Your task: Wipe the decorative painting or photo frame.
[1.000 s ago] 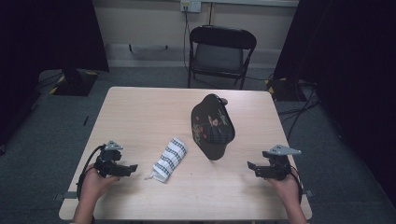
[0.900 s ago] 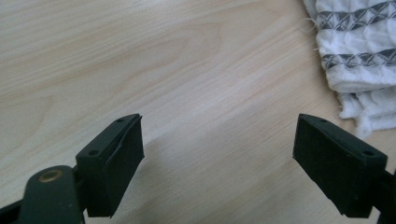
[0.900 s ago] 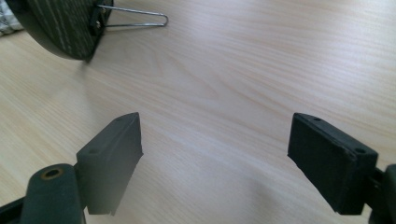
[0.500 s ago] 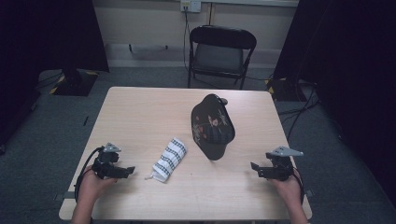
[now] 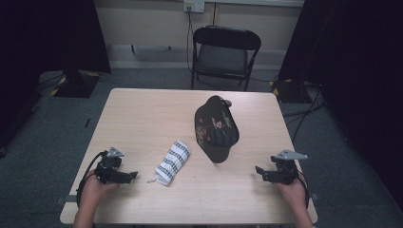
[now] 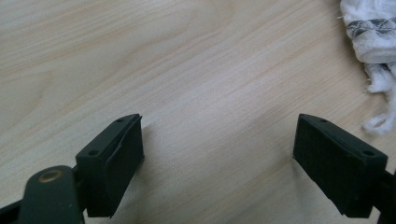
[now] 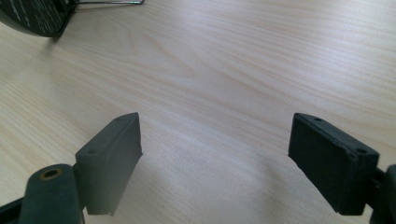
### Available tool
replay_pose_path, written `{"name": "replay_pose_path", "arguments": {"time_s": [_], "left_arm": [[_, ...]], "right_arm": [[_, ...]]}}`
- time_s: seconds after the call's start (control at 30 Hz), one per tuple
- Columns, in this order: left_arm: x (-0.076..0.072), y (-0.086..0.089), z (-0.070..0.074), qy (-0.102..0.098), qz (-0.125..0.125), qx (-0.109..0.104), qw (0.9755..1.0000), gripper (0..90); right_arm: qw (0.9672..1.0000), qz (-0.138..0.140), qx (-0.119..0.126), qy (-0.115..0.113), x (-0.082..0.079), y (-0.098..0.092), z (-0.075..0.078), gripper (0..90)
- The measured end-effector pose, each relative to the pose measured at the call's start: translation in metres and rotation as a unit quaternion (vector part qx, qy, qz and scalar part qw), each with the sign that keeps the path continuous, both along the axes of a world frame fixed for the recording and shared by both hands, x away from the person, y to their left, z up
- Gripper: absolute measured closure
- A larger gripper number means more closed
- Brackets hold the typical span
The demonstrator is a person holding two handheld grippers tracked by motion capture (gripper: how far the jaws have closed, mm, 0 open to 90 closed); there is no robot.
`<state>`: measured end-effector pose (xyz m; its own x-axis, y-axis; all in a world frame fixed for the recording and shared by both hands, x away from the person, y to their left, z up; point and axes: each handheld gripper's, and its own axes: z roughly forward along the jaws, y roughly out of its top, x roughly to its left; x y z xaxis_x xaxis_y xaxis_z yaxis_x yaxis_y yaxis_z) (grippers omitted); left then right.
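Observation:
A dark cap (image 5: 216, 128) with a floral print and a checked panel lies on the wooden table (image 5: 142, 118), right of centre; its brim edge (image 7: 35, 16) shows at the top left of the right gripper view. A folded white cloth with dark stripes (image 5: 171, 161) lies left of the cap, and its frayed end (image 6: 373, 42) reaches into the left gripper view. My left gripper (image 5: 132, 175) rests near the front left, open, pointing at the cloth, with bare wood between its jaws (image 6: 217, 154). My right gripper (image 5: 258, 170) sits at the front right, open and empty (image 7: 215, 154).
A black folding chair (image 5: 223, 54) stands behind the table's far edge. Cables run over the grey carpet at the right (image 5: 304, 114). Dark curtains hang at both sides. A broad stretch of bare wood lies between the grippers and at the table's far left.
Both hands have drawn back slightly toward the front edge of the table. The cap and the cloth have not moved.

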<state>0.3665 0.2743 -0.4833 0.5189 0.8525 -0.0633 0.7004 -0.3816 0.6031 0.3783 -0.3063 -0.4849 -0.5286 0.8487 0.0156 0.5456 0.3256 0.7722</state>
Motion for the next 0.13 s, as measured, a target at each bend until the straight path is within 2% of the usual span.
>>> {"name": "replay_pose_path", "arguments": {"time_s": [0.13], "left_arm": [[-0.0012, -0.0007, -0.0001, -0.002, -0.004, 0.002, 1.0000, 15.9]], "right_arm": [[1.0000, 0.001, -0.001, 0.000, 0.0011, 0.0004, -0.0002, 17.0]]}}
